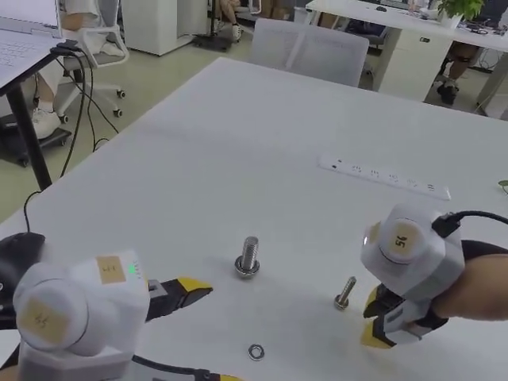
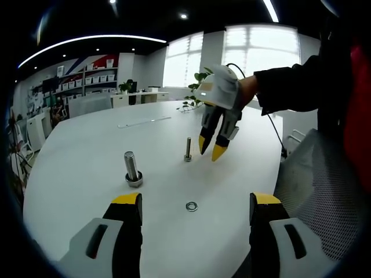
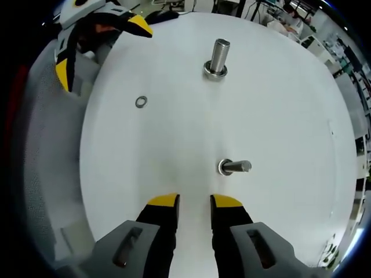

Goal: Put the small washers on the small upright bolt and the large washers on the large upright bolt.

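Two empty claws over the white table [image 1: 238,143].
At lower left we see the left claw [image 1: 208,333] spread wide. At centre stands the large bolt [image 1: 248,258], with one washer [image 1: 255,351] flat below it. Further right stands the small bolt [image 1: 345,292], just beside the narrowly parted right claw [image 1: 371,319].

large bolt [image 1: 247,258] left of small bolt [image 1: 345,293] on table [image 1: 238,143], washer [image 1: 255,351] before them, likely a power strip [image 1: 385,176] behind

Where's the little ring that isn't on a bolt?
In the head view the loose washer lies on the table near the bottom edge, nearer the person than the large bolt and left of the small bolt.
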